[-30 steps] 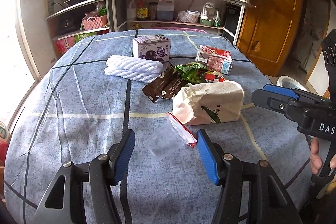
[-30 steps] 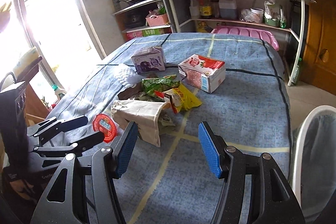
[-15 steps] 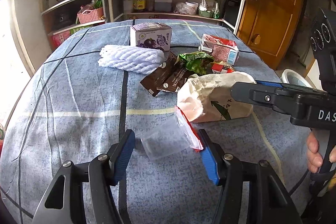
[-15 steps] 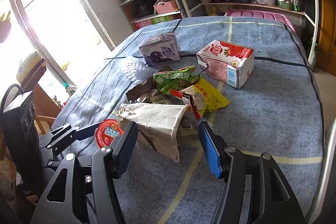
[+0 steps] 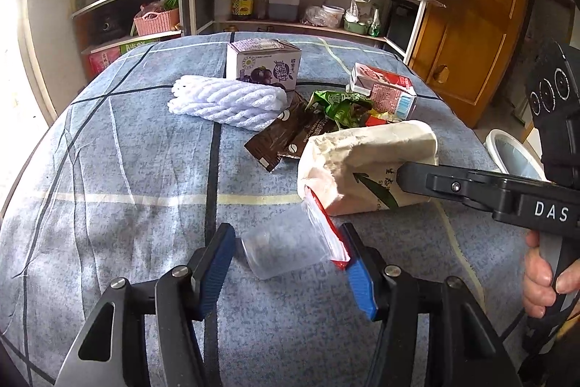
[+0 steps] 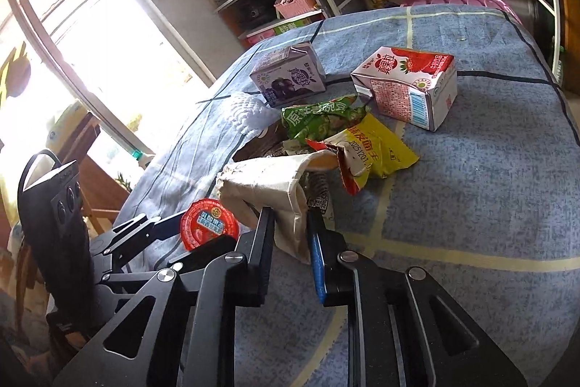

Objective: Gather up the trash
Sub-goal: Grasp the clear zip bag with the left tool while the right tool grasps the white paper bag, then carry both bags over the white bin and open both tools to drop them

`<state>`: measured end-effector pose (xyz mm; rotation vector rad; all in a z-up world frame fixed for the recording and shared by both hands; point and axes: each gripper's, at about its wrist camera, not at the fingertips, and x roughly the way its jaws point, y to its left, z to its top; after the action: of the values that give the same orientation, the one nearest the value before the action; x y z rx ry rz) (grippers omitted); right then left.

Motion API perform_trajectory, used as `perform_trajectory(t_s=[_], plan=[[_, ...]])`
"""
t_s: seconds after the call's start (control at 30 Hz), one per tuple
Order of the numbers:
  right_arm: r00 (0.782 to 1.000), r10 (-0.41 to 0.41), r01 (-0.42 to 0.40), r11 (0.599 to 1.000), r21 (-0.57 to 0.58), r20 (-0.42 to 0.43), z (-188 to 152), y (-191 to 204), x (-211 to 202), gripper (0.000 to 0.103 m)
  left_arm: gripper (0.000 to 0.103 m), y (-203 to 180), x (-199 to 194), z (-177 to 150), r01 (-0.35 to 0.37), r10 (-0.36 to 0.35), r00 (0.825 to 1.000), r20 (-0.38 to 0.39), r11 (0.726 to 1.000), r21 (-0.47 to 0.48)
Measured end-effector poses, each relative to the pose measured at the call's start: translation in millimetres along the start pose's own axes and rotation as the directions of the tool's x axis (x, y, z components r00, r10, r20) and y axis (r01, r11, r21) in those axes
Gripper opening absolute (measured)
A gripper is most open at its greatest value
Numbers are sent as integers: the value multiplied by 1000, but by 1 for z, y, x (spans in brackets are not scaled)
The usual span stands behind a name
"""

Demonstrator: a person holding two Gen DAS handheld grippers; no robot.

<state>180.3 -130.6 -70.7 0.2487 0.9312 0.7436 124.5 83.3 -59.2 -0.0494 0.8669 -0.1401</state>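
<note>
A clear plastic cup (image 5: 286,249) with a red foil lid (image 6: 209,223) lies on its side between the blue pads of my left gripper (image 5: 288,231). Those jaws are closing. The right pad meets the lid's rim, and a thin gap shows at the cup's base. A beige paper bag (image 5: 366,162) lies just beyond the cup. My right gripper (image 6: 290,214) comes in from the right. Its jaws are closing and pinch the bag's near edge (image 6: 290,227).
On the blue checked tablecloth (image 5: 108,187) lie a white foam net (image 5: 228,104), a purple carton (image 5: 262,64), a strawberry carton (image 6: 406,86), and brown (image 5: 286,140), green (image 6: 319,115) and yellow (image 6: 377,147) wrappers. A white bin (image 5: 514,155) stands off the right edge, with kitchen shelves behind.
My right gripper moved in toward the paper bag and its jaws closed on the bag's edge. The left jaws narrowed around the cup.
</note>
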Motion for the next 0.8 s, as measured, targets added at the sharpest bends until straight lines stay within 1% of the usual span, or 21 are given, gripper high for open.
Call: perform_trajectory(t_s=[0.03, 0.33, 0.53, 0.63, 0.73, 0.8], plan=[[1000, 2, -2, 1000, 1, 0, -1, 0, 0, 18, 47, 0, 0, 0, 0, 0, 1000, 1, 1000, 0], [999, 6, -6, 1000, 10, 37, -4, 0, -10, 17, 47, -3, -3, -1, 19, -19, 1000, 9, 1000, 4], [997, 7, -9, 1000, 23, 83, -7, -3, -27, 16, 47, -9, -10, -2, 26, -27, 999, 20, 1000, 13], [994, -5, 2, 1000, 25, 108, -8, -3, -37, 16, 47, -14, -17, -1, 32, -33, 999, 31, 999, 23], [990, -34, 32, 999, 17, 137, -11, -3, -47, 16, 47, -21, -22, 0, 40, -42, 998, 43, 999, 34], [988, -32, 29, 999, 26, 153, -13, -5, -54, 16, 47, -26, -25, 1, 48, -50, 998, 47, 998, 43]])
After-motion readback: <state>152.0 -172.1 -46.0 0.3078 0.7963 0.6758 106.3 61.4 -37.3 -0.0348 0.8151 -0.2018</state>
